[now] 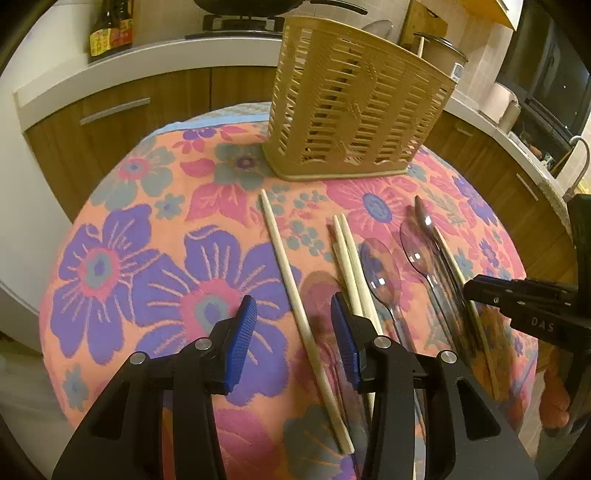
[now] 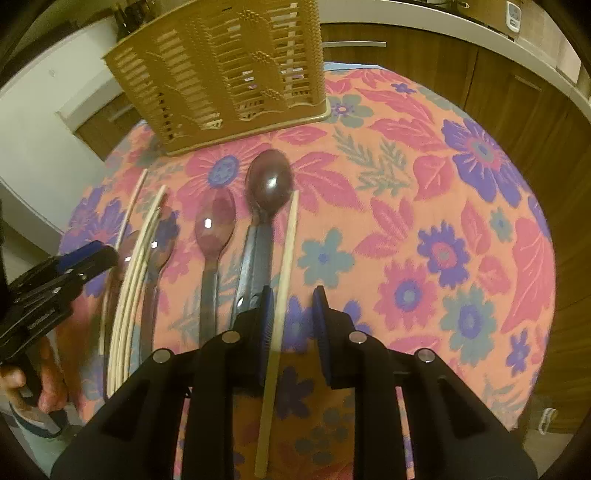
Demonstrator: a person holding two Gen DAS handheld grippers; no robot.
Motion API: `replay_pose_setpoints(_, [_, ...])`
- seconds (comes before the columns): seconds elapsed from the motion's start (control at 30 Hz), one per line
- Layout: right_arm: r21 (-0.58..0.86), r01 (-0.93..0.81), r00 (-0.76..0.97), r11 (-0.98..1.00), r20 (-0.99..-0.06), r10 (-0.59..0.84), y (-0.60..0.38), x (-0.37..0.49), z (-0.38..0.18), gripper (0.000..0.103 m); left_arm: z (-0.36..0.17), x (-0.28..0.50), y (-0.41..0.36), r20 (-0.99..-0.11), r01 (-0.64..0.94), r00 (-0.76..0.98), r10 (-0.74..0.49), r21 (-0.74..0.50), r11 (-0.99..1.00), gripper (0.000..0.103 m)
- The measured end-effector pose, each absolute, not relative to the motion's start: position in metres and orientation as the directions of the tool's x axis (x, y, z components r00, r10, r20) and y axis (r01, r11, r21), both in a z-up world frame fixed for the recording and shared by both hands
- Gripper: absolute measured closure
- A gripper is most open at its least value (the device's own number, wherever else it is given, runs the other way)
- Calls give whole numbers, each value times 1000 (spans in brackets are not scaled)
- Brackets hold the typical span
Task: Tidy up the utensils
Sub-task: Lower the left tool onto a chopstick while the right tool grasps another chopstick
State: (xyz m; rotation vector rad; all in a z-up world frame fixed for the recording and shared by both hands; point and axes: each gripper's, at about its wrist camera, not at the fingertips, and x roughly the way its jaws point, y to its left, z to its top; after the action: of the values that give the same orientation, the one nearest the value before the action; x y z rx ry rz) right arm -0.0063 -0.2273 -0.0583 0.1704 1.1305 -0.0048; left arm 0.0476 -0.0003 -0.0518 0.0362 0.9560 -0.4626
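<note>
A tan slotted utensil basket (image 1: 354, 107) (image 2: 225, 70) stands at the far side of the flowered tablecloth (image 1: 147, 258). Pale chopsticks and clear plastic spoons lie in a row in front of it. My left gripper (image 1: 293, 321) is open low over a single chopstick (image 1: 291, 288), which runs between its fingers; a chopstick pair (image 1: 351, 258) lies by its right finger. My right gripper (image 2: 293, 321) is open around the rightmost chopstick (image 2: 284, 266), beside a large spoon (image 2: 267, 184). More clear spoons (image 1: 380, 273) (image 2: 214, 225) lie between.
Wooden kitchen cabinets (image 1: 122, 107) and a white counter ring the table. A sauce bottle (image 1: 110, 29) and a stove stand on the counter. A sink tap (image 1: 580, 158) is at the right. The table edge drops off close on both sides.
</note>
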Motion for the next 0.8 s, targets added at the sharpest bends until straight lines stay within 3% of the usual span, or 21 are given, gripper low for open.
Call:
replay_pose_setpoints(0.37, [6, 19, 340, 1000, -941, -1, -213, 5, -58, 84, -52, 70, -6, -844, 402, 435, -313, -128, 907, 62])
replay_pose_setpoints(0.43, [12, 7, 323, 1000, -946, 9, -214, 8, -58, 84, -51, 72, -9, -853, 421, 419, -310, -121, 899, 66])
replay_pose_setpoints(0.47, [14, -1, 316, 1000, -949, 14, -214, 9, -57, 89, -52, 73, -9, -856, 427, 407, -319, -130, 895, 74])
replay_pose_setpoints(0.5, [15, -8, 313, 1000, -950, 17, -215, 9, -58, 94, -52, 74, -10, -864, 431, 388, -321, -138, 892, 88])
replay_pose_setpoints(0.53, [16, -11, 312, 1000, -950, 18, -216, 9, -58, 95, -53, 75, -10, -871, 433, 386, -305, -121, 893, 90])
replay_pose_setpoints(0.8, [53, -16, 312, 998, -949, 55, -224, 7, -57, 99, -53, 77, -12, -884, 458, 369, -287, -96, 884, 90])
